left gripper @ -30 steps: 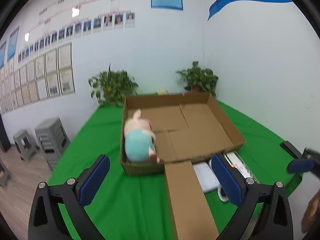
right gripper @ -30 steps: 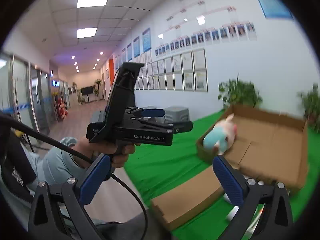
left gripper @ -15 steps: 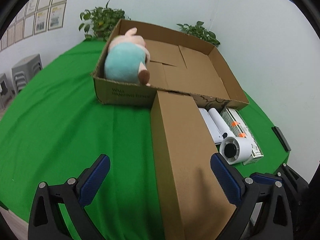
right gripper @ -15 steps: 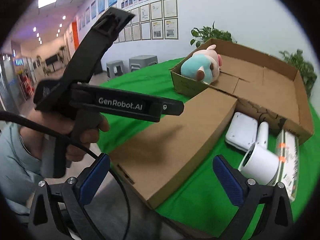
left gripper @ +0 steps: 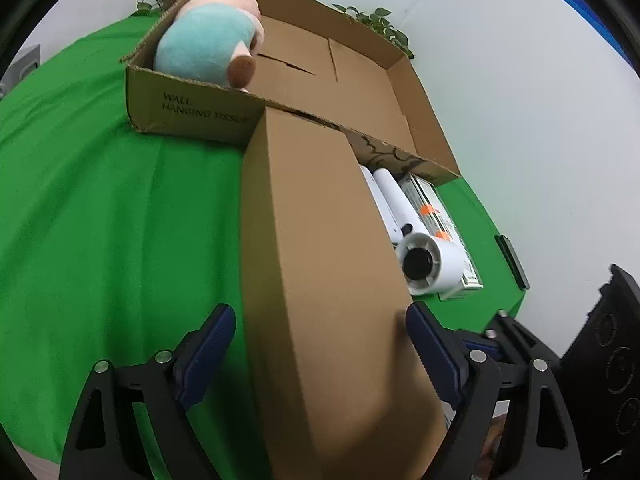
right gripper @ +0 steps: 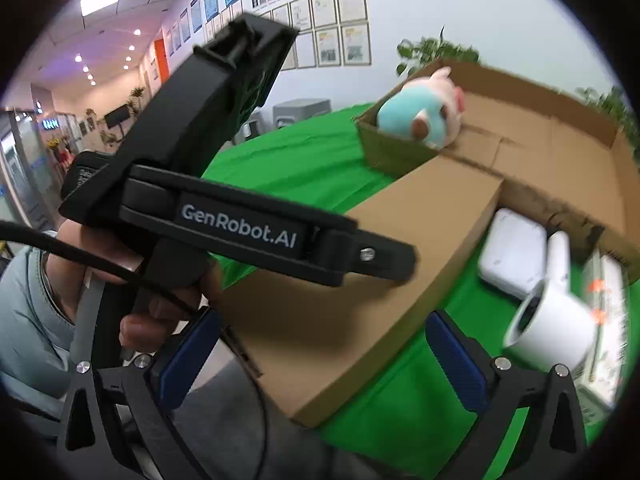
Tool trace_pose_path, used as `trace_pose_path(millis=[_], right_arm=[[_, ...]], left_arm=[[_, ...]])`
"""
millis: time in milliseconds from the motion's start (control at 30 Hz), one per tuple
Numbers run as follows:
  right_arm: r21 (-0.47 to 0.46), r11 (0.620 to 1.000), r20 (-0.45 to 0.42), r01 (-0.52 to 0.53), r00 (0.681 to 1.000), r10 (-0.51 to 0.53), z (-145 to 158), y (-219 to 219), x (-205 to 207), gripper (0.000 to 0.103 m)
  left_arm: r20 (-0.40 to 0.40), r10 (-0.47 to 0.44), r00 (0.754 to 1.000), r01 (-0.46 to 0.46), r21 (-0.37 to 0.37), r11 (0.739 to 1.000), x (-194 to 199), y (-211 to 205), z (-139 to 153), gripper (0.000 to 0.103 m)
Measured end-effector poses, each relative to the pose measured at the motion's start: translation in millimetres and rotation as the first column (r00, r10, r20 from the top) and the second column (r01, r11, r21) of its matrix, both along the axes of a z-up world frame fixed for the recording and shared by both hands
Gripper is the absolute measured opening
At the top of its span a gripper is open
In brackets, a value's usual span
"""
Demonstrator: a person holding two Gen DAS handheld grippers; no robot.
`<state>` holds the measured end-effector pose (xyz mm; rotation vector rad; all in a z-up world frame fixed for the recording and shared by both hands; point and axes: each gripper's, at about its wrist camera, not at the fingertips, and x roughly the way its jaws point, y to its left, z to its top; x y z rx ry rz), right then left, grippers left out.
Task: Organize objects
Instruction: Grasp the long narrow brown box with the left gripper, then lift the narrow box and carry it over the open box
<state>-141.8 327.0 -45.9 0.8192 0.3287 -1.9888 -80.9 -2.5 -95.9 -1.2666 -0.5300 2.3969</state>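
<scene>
Box (left gripper: 340, 92) lies open on the green cloth (left gripper: 100, 220) at 12 o'clock, its long flap (left gripper: 320, 260) folded out toward 6. Plush (left gripper: 208, 46) sits in the box's 10 o'clock corner. At 3 o'clock of the flap lie a white dryer (left gripper: 432, 264), a white pad (right gripper: 514, 254) and a carton (left gripper: 440, 216). Left gripper (left gripper: 320, 356) is spread around the flap's near end; right gripper (right gripper: 320, 364) is spread too, at the flap's corner.
</scene>
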Motion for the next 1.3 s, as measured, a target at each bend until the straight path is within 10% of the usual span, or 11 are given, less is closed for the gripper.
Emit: trace_pose_path(millis=[767,1300], right_arm=[[0.113,0.993,-0.102,-0.011,0.994,0.022,-8,14,24,0.103],[0.106,0.994,-0.022,0.035,0.999,-0.033,-20,1,15,0.102]], left_arm=[[0.125,-0.106,0.986,0.095,0.097,0.991,43,-1,-10,0.086],[0.127,-0.098,0.987,0.078,0.15,0.986,27,2,-16,0.082]])
